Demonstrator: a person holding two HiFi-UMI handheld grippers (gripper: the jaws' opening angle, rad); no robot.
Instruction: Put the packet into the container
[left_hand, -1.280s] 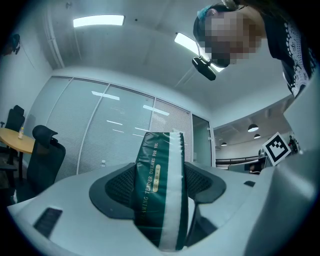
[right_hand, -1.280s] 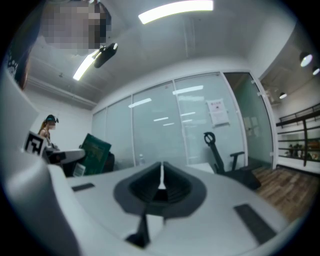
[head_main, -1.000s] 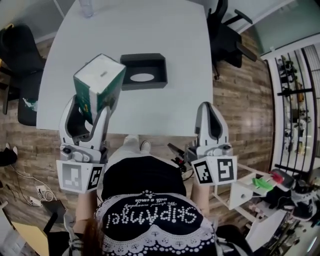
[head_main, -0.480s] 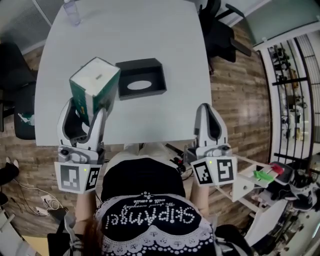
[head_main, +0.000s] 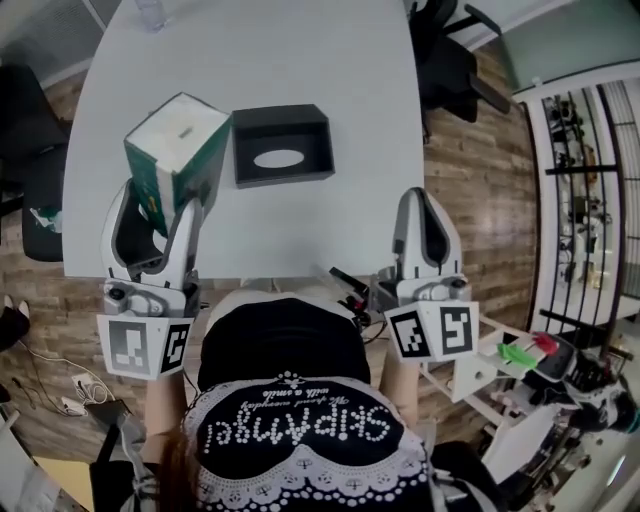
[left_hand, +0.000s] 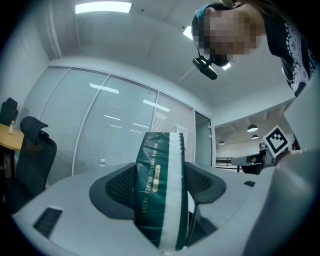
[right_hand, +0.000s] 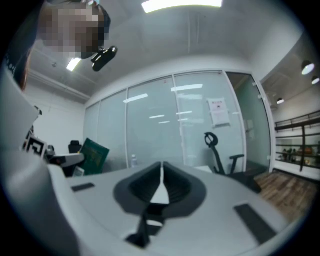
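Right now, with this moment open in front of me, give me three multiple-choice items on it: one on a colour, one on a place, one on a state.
1. What colour is the container on the table? A black; B white; C red.
2. Where is the packet? A inside the container; B flat on the table; C in the left tongs, held up left of the container.
3. How do the right tongs stand? A wide open; B shut and empty; C shut on the packet.
Answers: 1 A, its walls show black in the head view. 2 C, the left gripper view shows the jaws pressed on both its sides. 3 B, the right gripper view shows the jaws together with nothing between.
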